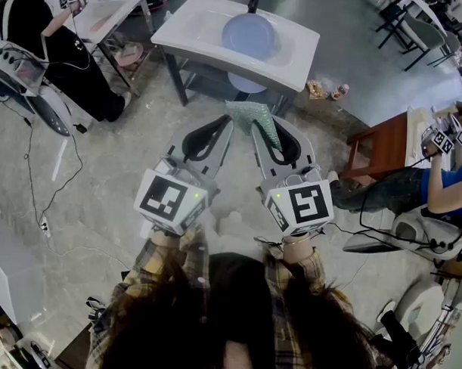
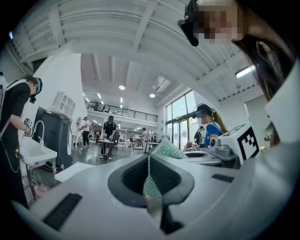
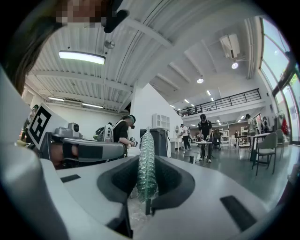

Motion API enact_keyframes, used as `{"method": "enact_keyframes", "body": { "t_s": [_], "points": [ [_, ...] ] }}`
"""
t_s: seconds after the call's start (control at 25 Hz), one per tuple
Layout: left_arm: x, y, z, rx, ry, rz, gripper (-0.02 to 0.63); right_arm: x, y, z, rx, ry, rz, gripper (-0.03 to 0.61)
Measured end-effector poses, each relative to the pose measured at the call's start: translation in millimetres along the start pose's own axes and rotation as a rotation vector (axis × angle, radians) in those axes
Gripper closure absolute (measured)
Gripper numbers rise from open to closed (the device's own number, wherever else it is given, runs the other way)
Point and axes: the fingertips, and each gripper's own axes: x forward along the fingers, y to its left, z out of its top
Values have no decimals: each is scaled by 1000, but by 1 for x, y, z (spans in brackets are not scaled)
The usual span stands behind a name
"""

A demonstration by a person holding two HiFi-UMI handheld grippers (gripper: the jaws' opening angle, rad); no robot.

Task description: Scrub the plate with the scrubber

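Note:
A green mesh scrubber (image 1: 254,117) is pinched between both grippers, held side by side in front of me. My left gripper (image 1: 228,127) is shut on its left edge; in the left gripper view the mesh (image 2: 166,149) runs down through the closed jaws (image 2: 149,185). My right gripper (image 1: 257,135) is shut on it too, and the scrubber (image 3: 146,159) stands edge-on between its jaws (image 3: 146,190). A pale blue plate (image 1: 249,34) lies in the white sink (image 1: 296,65) ahead, well beyond both gripper tips.
The sink stands on a dark metal frame (image 1: 178,76) over a grey stone floor. A brown table (image 1: 384,144) and a seated person (image 1: 443,187) are to the right. Another person (image 1: 39,37) sits at a white table (image 1: 108,13) at left. A cable (image 1: 34,188) trails across the floor.

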Motion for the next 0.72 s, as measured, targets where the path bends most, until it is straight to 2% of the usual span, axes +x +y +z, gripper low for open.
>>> {"method": "enact_keyframes", "body": {
  "t_s": [0.72],
  "points": [
    [8,-51,-5,0,13,37,591,-45,-24,-7,14,-16,26,482]
  ]
}}
